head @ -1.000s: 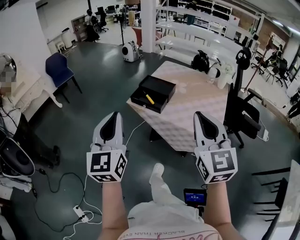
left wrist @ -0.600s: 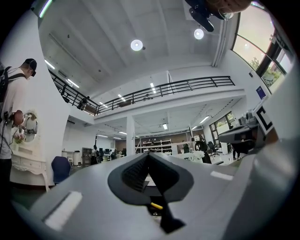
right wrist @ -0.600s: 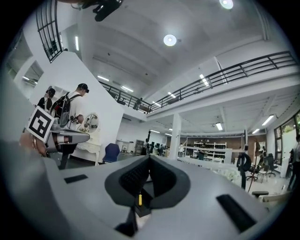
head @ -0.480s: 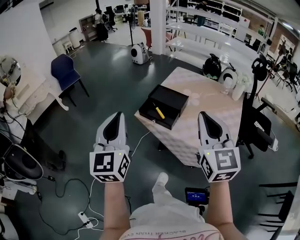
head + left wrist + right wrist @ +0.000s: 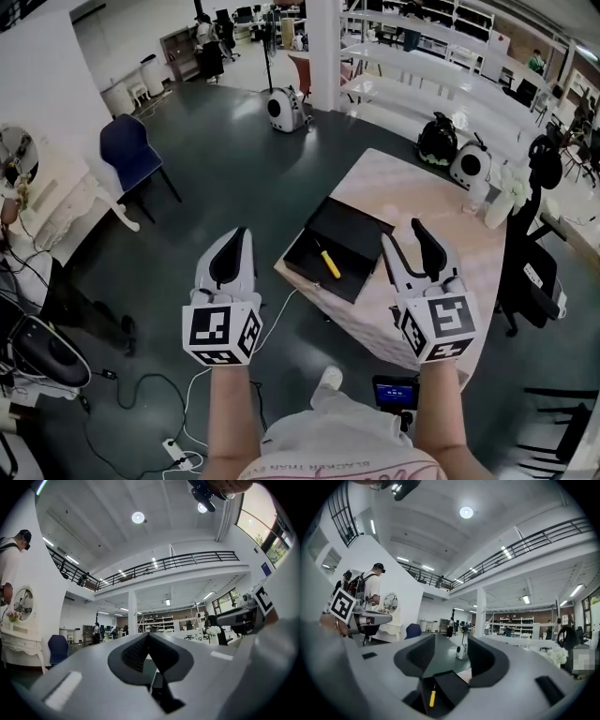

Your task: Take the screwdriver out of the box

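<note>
The yellow-handled screwdriver (image 5: 328,264) lies loose on the floor of the open black box (image 5: 361,234), slanted across it, with nothing touching it. The box sits at the near corner of a pale patterned table (image 5: 469,253). I can make out no label or lettering on either. The right gripper (image 5: 405,236) hovers level just to the right of the box, over the tabletop. Its jaws are opening with nothing between them, and in the right gripper view the box (image 5: 450,686) and screwdriver (image 5: 432,698) show beyond the gap. The left gripper (image 5: 232,236) hangs over the dark floor to the left of the box, clear of the table, its jaws pressed together on nothing. Each gripper carries a cube of black-and-white square markers. Print on the hem of the person's top (image 5: 328,466), nearer than the box, is upside down and seems to read "BLACKER THAN EV". A small blue-lit screen (image 5: 389,392) at the waist is too small to read. Well left of the box stands a blue chair (image 5: 127,150).
</note>
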The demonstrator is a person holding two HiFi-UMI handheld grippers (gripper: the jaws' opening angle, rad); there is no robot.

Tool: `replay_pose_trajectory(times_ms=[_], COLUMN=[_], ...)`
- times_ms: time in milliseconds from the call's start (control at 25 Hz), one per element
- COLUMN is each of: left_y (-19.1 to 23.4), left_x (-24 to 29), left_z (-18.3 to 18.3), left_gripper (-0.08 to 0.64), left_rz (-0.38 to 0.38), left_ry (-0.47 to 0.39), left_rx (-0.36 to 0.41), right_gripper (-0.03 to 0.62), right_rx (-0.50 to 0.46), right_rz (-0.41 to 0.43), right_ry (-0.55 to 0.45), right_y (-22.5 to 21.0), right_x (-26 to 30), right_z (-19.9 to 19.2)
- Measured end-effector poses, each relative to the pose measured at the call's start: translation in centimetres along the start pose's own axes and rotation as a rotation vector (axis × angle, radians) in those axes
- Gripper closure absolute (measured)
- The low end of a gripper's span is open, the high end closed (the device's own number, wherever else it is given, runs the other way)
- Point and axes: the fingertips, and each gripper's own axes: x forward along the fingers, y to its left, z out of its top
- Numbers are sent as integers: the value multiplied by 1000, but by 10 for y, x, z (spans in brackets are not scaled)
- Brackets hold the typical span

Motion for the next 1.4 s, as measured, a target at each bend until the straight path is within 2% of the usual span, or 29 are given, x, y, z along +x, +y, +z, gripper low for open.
replay_pose_trajectory(times_ms=[80,160,280,480,840,1160,1400], left_y=[7,12,17,20,33,46,56], left_x=[18,34,55,81,102,125,139], left_z=[-5,-10,-14,-21,-25,-32,-39], left_gripper=[549,549,549,549,549,549,549], left_rz=[0,0,-7,-16,-33,-79,-104], left_ry=[8,13,15,21,28,39,43], left_rx=[-2,-5,-5,-10,-14,-27,-32], right_gripper=[316,237,192,189,190,190,190], right_rx=[8,11,24,18,92,114,108], right_rz=[6,6,7,-10,-15,8,22], right_ry=[5,26,65,74,88,232,293], right_y=[-6,-12,-19,-32,-38,-25,-13], right_x=[20,38,59,80,98,125,144], right_z=[-5,-11,-20,-27,-29,-57,-72])
